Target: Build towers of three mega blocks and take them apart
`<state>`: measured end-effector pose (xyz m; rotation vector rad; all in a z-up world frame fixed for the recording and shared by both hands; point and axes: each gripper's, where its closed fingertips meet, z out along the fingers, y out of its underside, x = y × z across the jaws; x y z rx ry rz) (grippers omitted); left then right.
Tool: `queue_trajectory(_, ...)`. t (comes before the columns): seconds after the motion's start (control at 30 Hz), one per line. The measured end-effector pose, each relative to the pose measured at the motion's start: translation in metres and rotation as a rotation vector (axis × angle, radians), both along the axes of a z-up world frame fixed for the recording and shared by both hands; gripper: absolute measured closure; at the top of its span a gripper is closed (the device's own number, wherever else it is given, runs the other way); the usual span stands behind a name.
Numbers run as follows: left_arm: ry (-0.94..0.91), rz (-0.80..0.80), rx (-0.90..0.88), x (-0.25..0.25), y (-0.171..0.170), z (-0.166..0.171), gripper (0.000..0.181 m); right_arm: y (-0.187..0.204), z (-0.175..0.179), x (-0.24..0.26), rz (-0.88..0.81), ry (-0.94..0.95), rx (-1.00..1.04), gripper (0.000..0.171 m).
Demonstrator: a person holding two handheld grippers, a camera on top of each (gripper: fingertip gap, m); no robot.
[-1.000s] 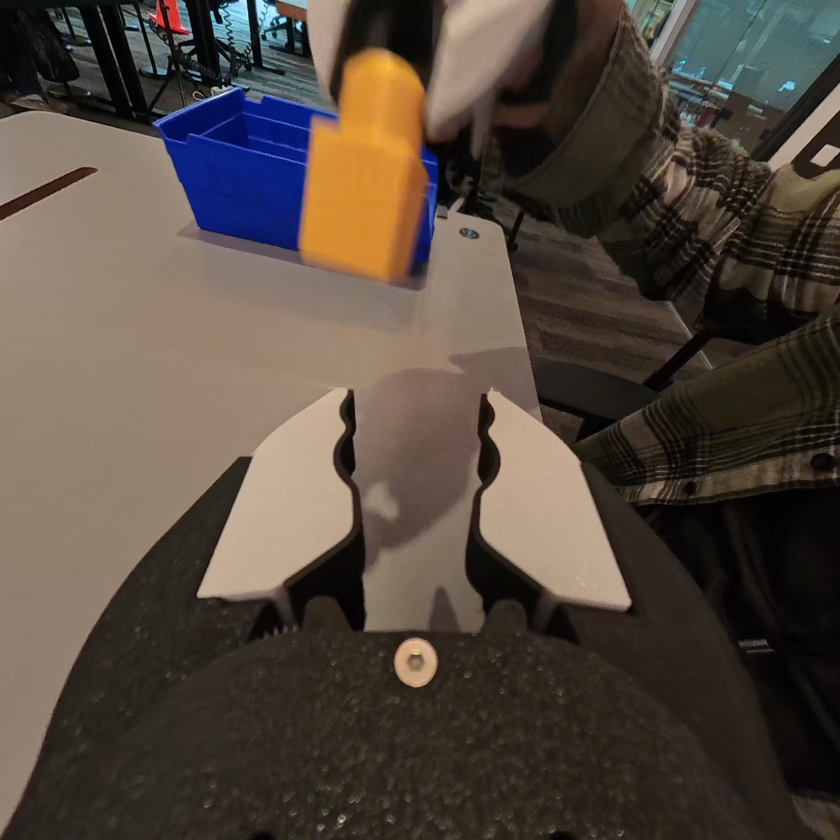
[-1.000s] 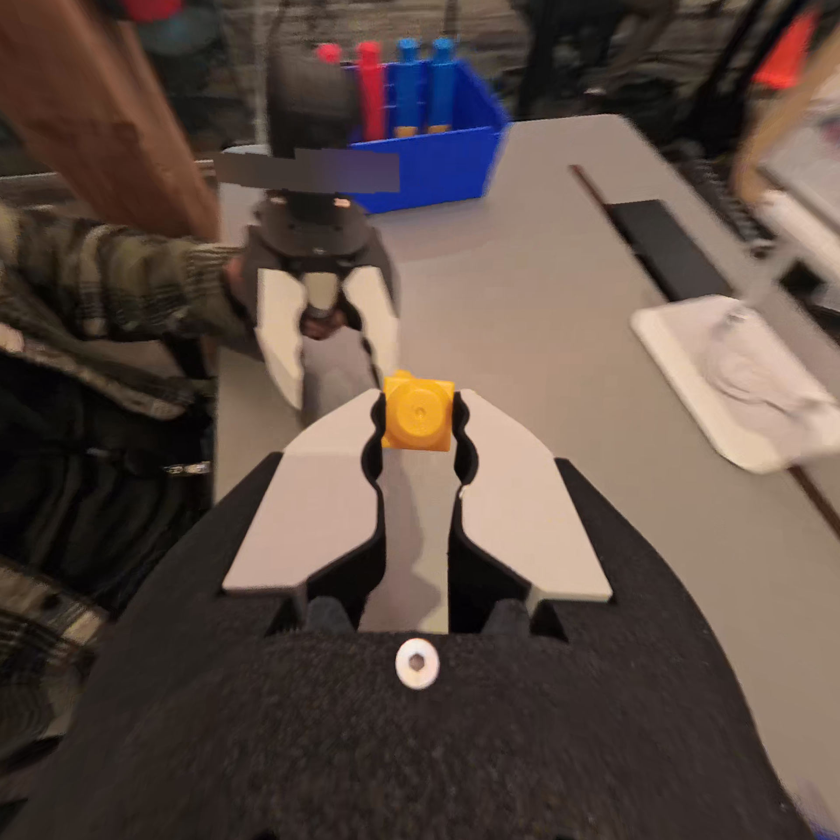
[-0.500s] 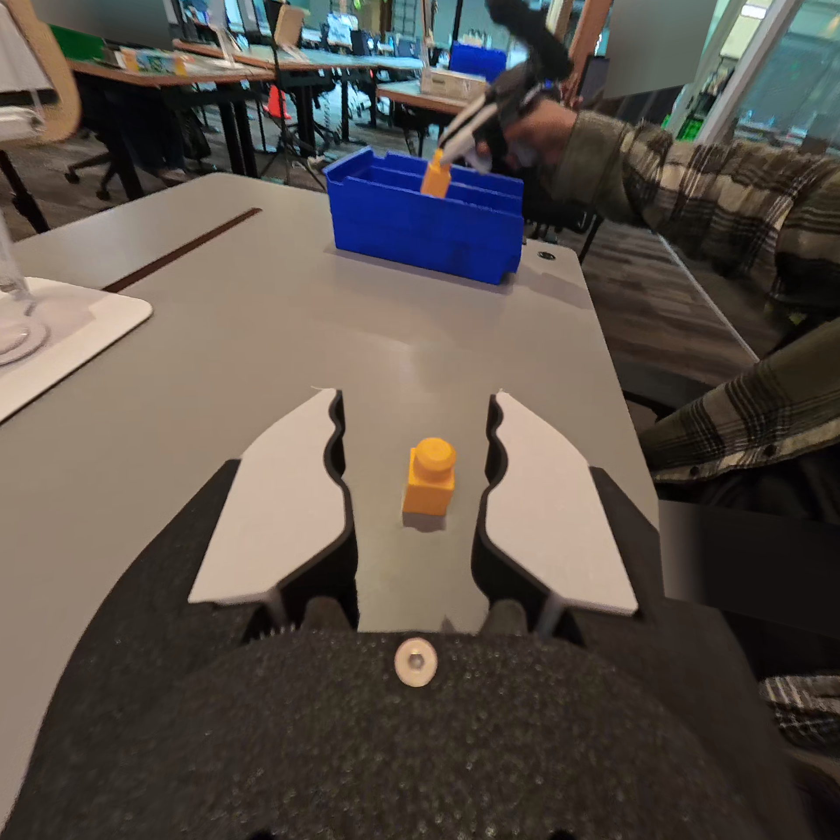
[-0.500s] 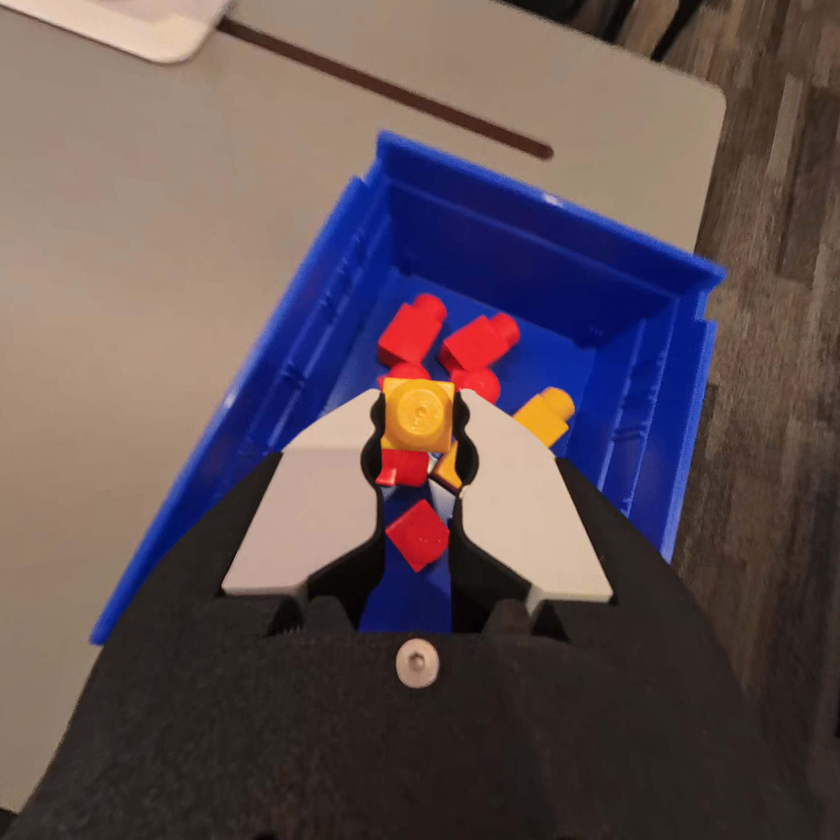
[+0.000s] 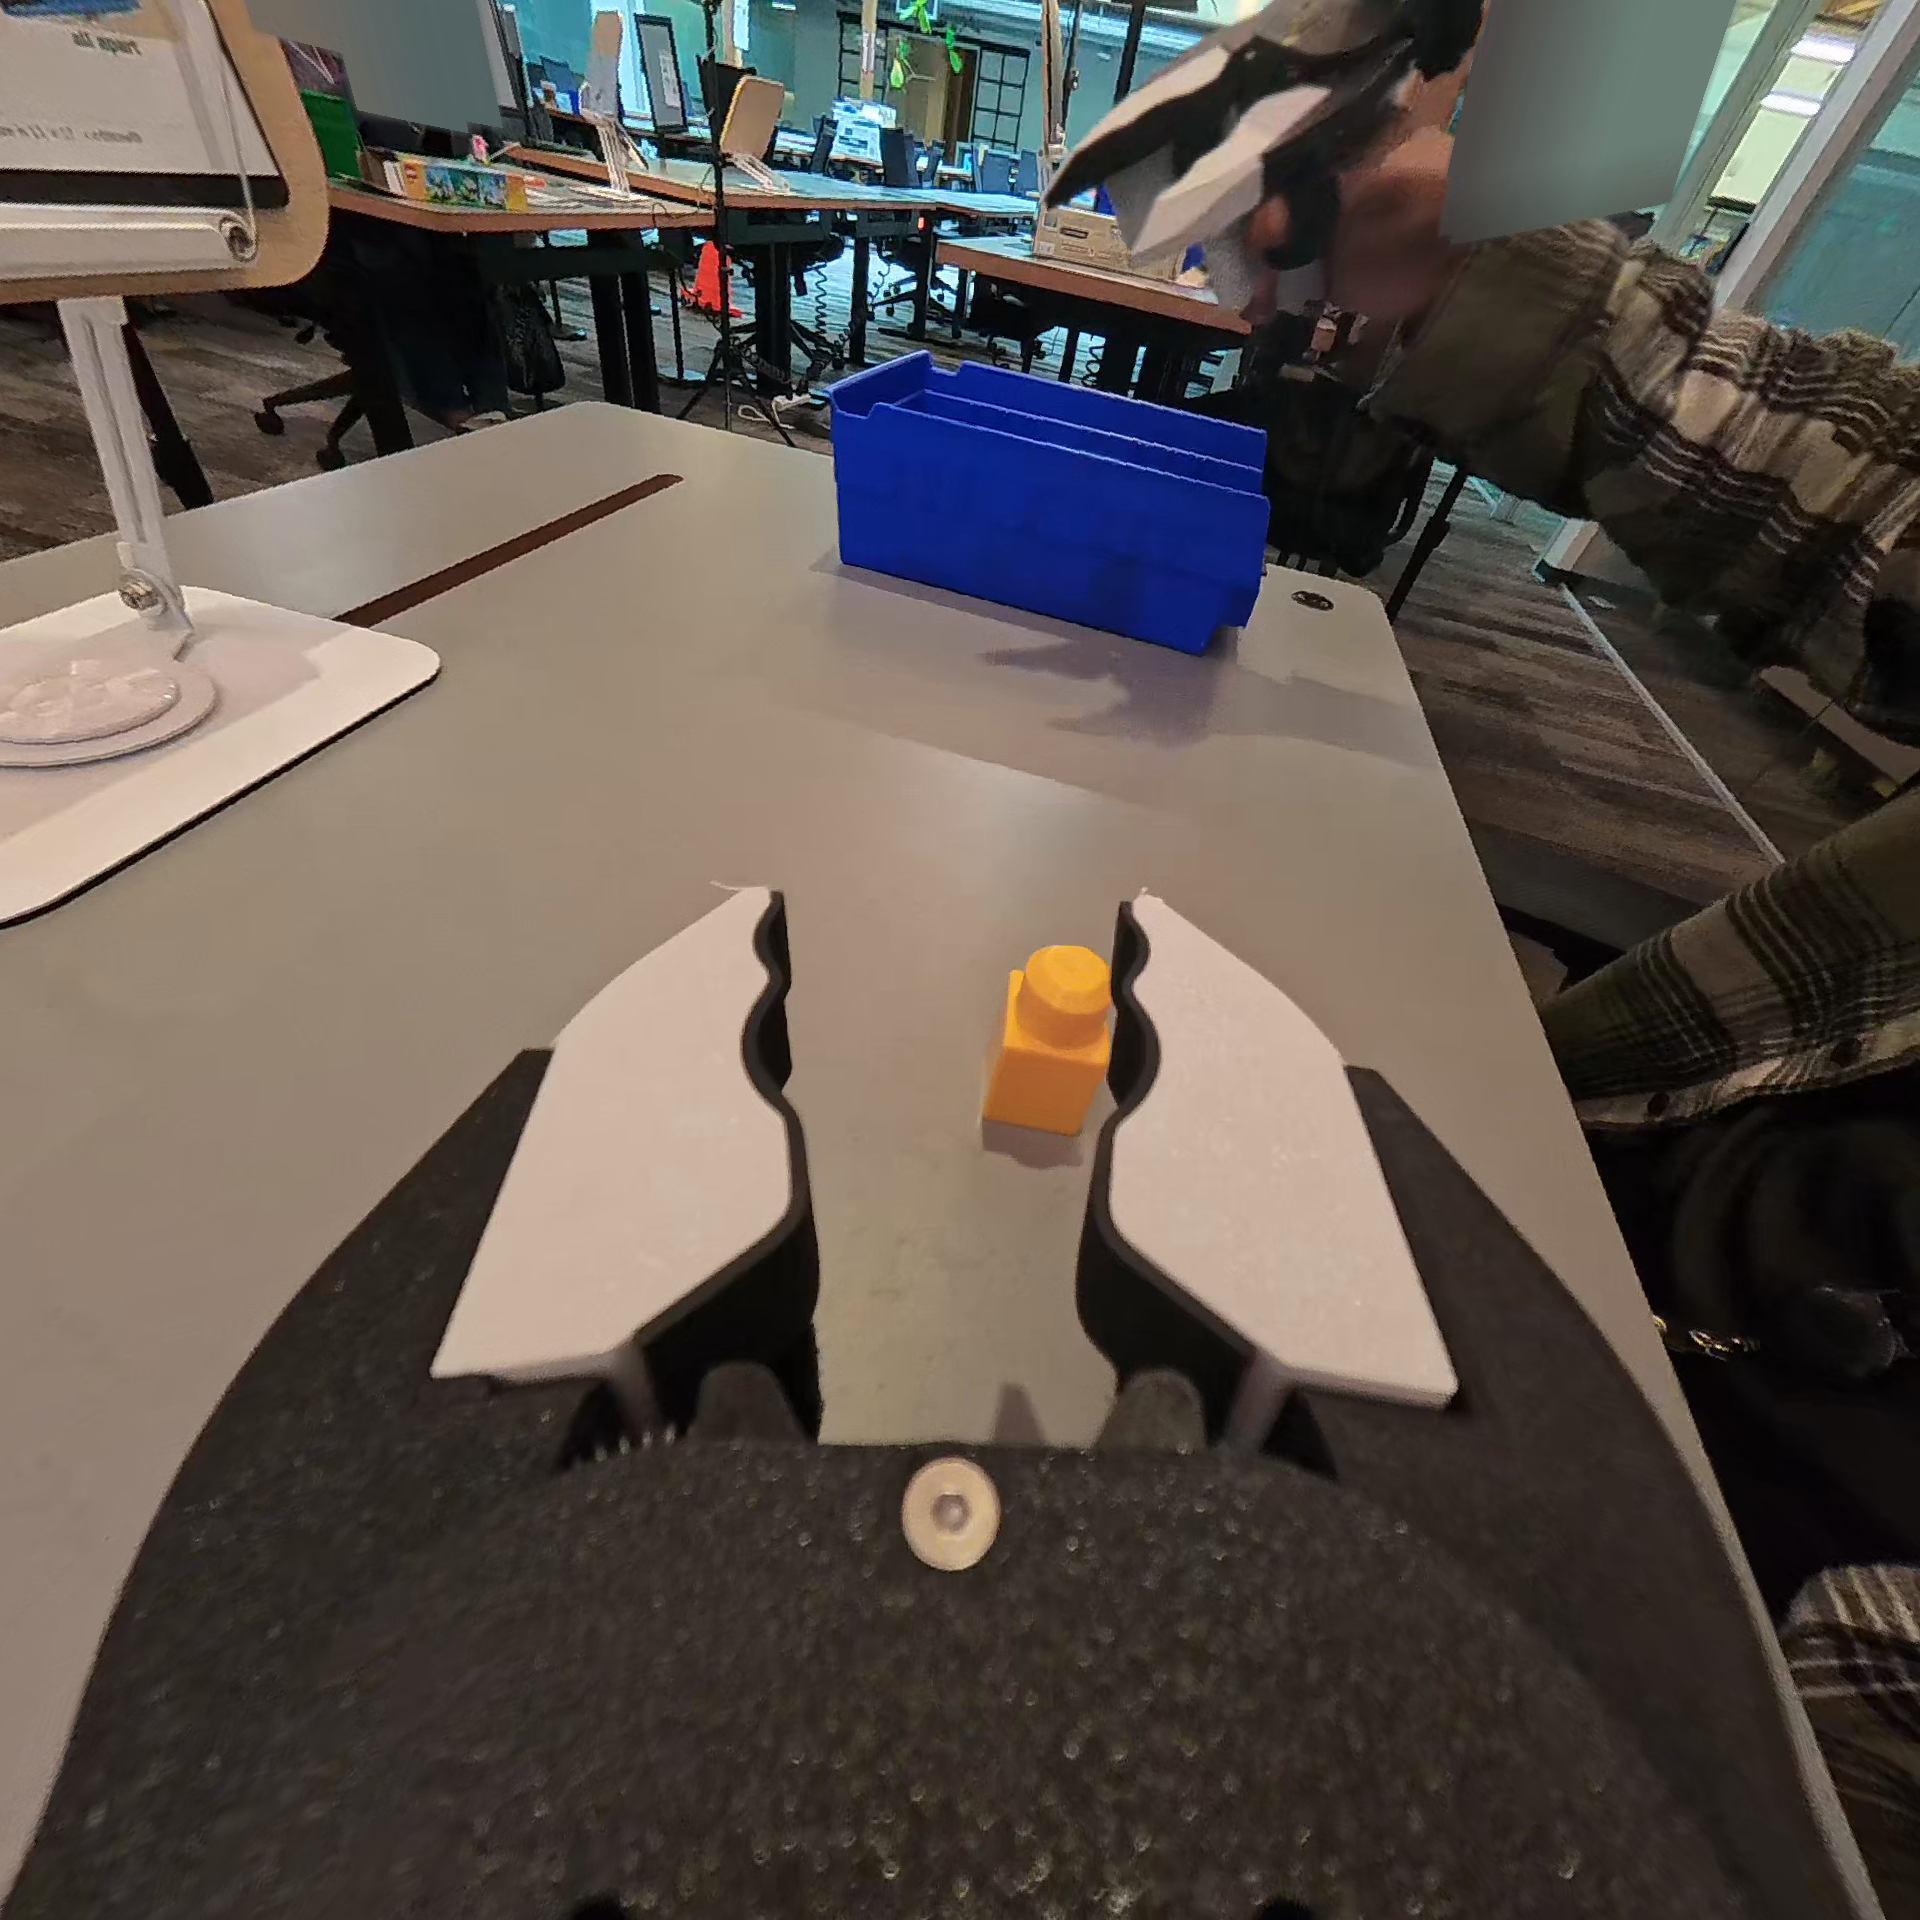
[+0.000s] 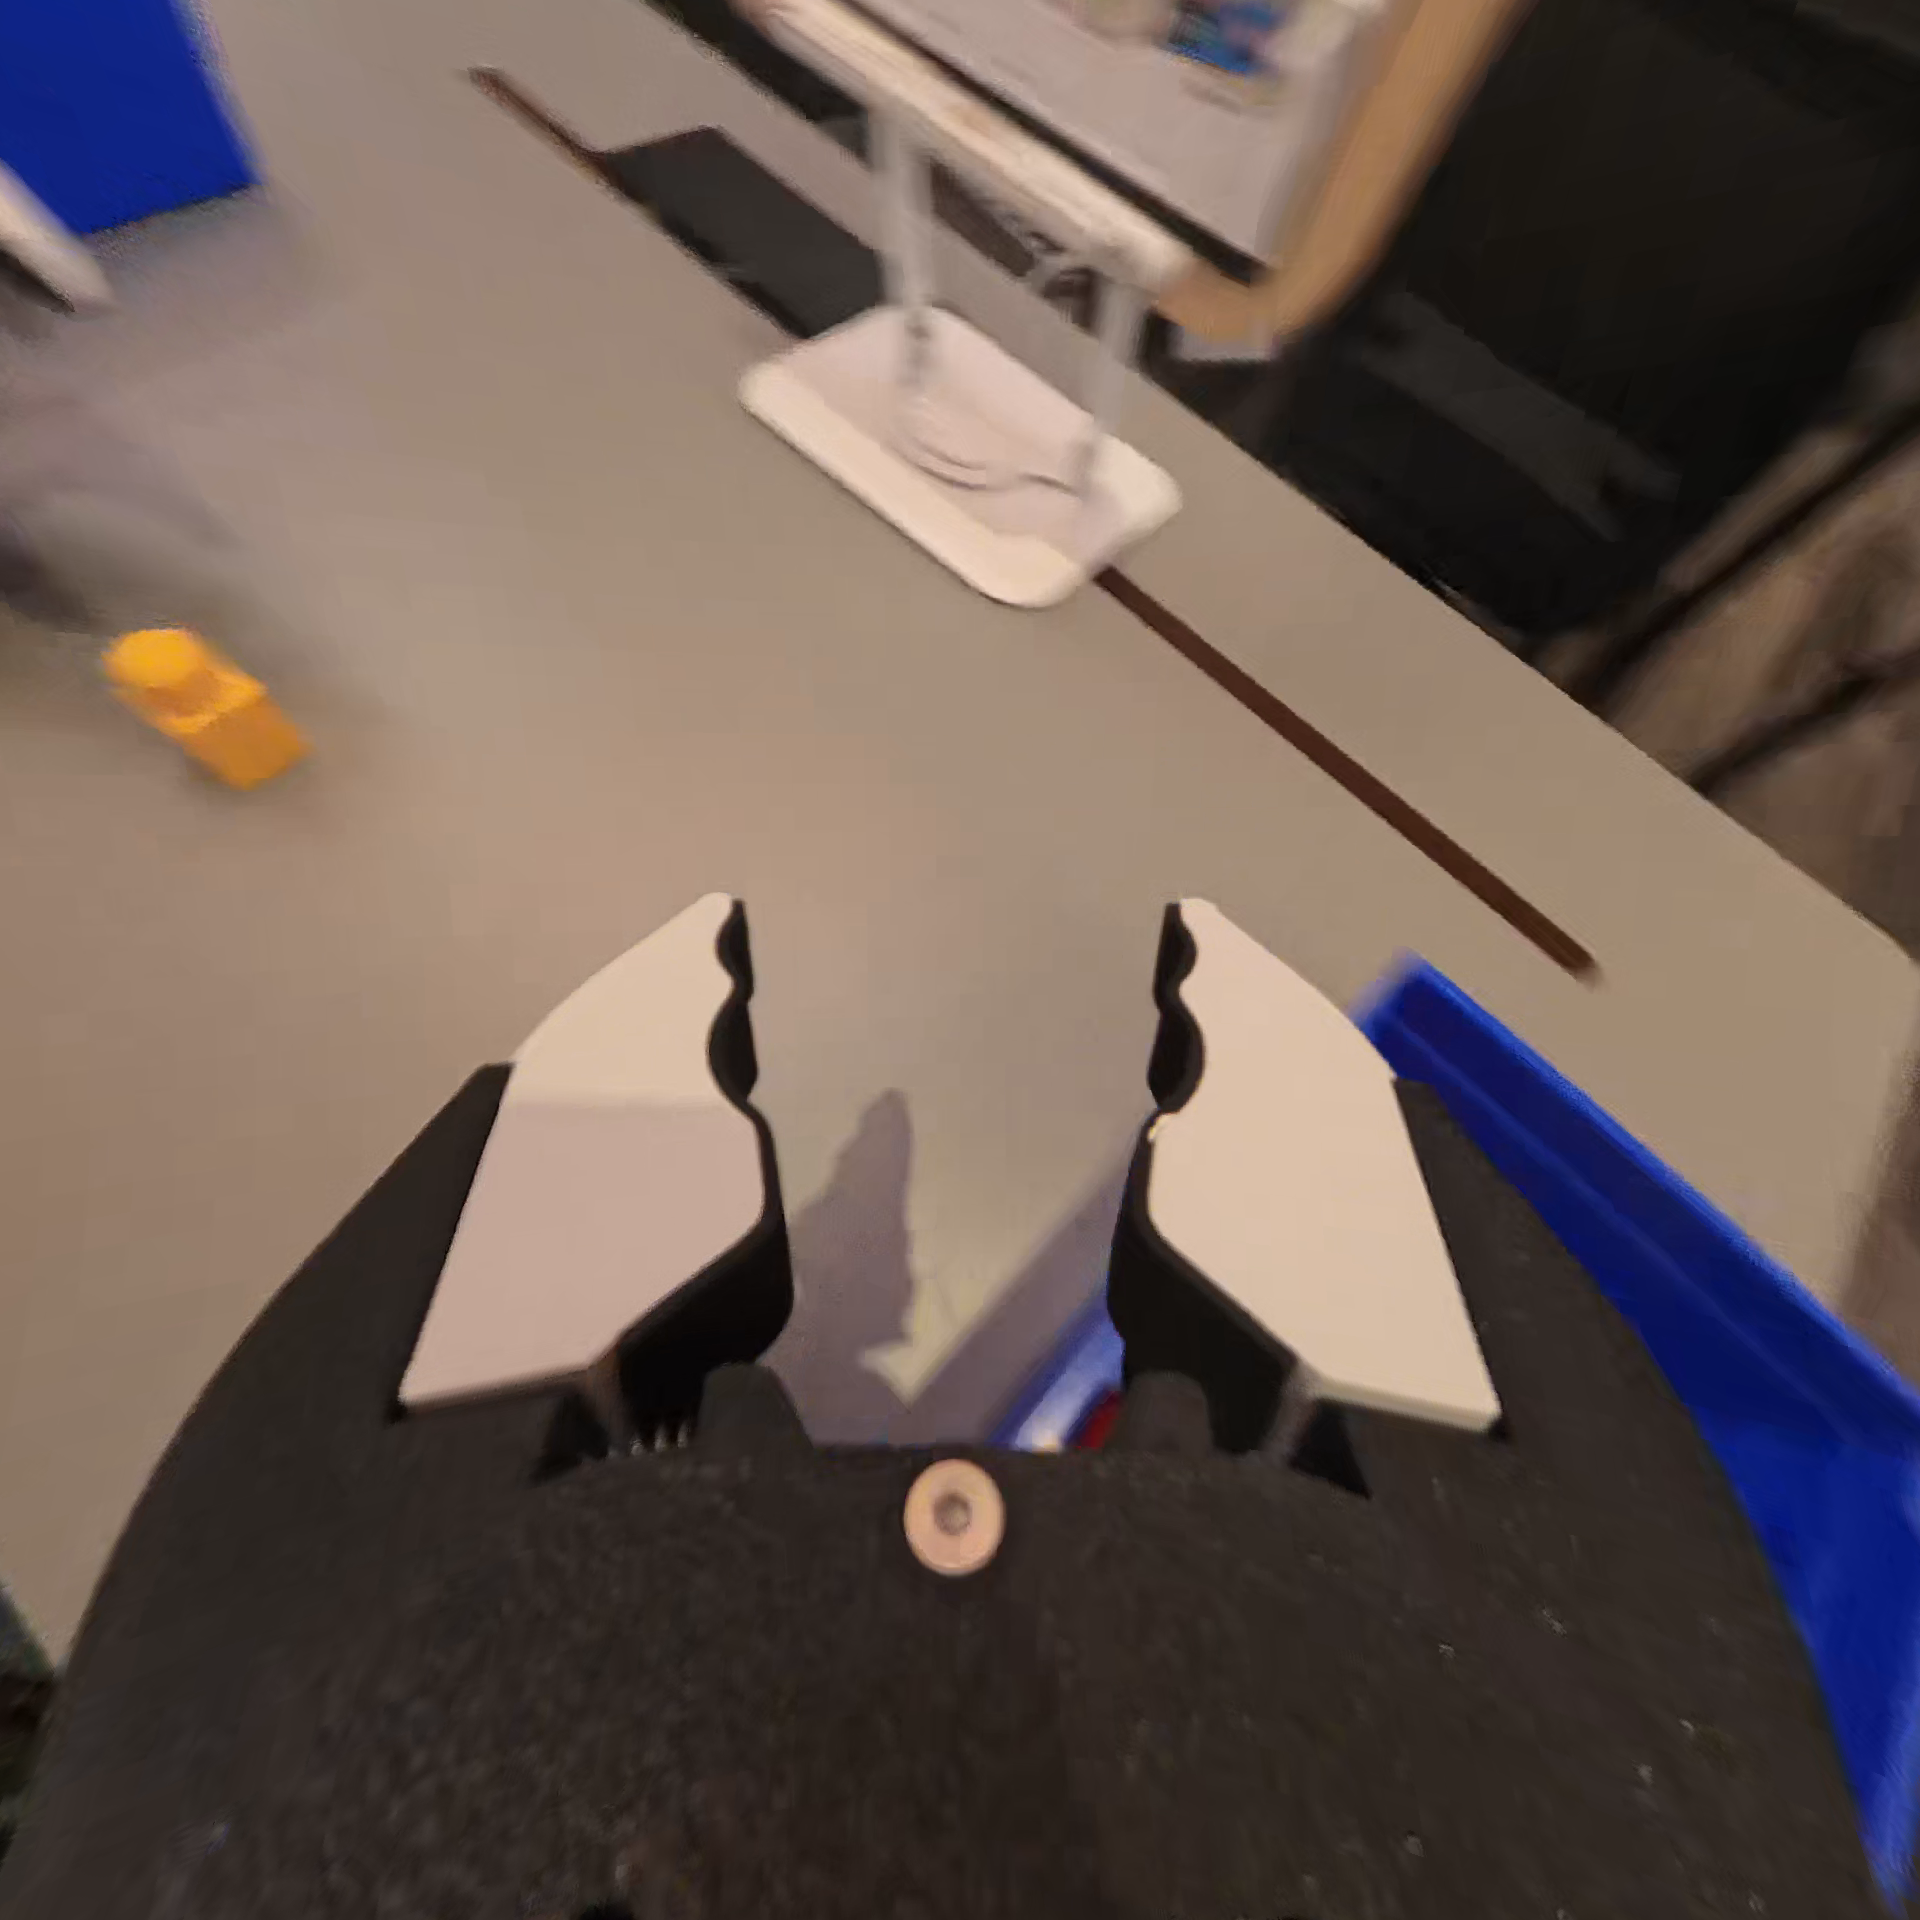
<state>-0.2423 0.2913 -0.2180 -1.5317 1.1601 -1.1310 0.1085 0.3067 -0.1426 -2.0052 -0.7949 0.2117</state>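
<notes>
**Right claw comes back empty; one orange block is left**

Half a second ago the right claw (image 6: 948, 1023) held an orange block over the blue bin (image 5: 1049, 520). Now its jaws stand apart with nothing between them — the block is gone, most likely released into the bin, although neither view shows the inside of the bin at this moment. In the left wrist view this claw is raised in the air above and beyond the bin; its own view is blurred and looks across the grey surface (image 5: 623, 727), with the bin's blue rim at its lower right.

The left claw (image 5: 948, 1049) is also apart and holds nothing. It sits low over the surface, and the last orange block (image 5: 1049, 1039) stands upright between its fingers, closer to the right finger than before — very near it, whether touching I cannot tell. A white stand base (image 5: 197, 717) lies at the far left.

My judgement: this is the taking-apart stage, nearly finished. The remaining block should be gripped and carried to the bin.
</notes>
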Motion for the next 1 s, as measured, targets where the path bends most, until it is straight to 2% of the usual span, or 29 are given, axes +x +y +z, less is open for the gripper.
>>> queue_trajectory(0.03,0.000,0.004,-0.003,-0.001,0.001,-0.001,0.122,-0.003,-0.003,-0.032,0.083,-0.015,-0.005,0.095)
queue_trajectory(0.2,-0.018,0.033,-0.019,-0.008,0.009,-0.001,0.123,-0.021,-0.042,-0.171,0.434,-0.044,-0.068,0.092)
queue_trajectory(0.4,-0.024,0.047,-0.021,-0.011,0.012,-0.001,0.123,-0.037,-0.087,-0.265,0.667,-0.025,-0.151,0.096)
queue_trajectory(0.57,-0.026,0.056,-0.022,-0.013,0.014,0.000,0.123,-0.044,-0.109,-0.300,0.751,-0.005,-0.205,0.101)
queue_trajectory(0.83,-0.013,0.057,-0.019,-0.012,0.014,-0.002,0.123,-0.049,-0.140,-0.311,0.799,-0.070,-0.290,0.109)
queue_trajectory(0.93,-0.013,0.060,-0.023,-0.012,0.014,-0.002,0.124,-0.051,-0.149,-0.313,0.818,-0.068,-0.323,0.126)
queue_trajectory(0.97,-0.013,0.060,-0.024,-0.012,0.015,-0.002,0.124,-0.052,-0.150,-0.314,0.820,-0.062,-0.326,0.140)
queue_trajectory(1.0,-0.014,0.061,-0.025,-0.012,0.015,-0.002,0.124,-0.052,-0.150,-0.315,0.822,-0.051,-0.328,0.143)
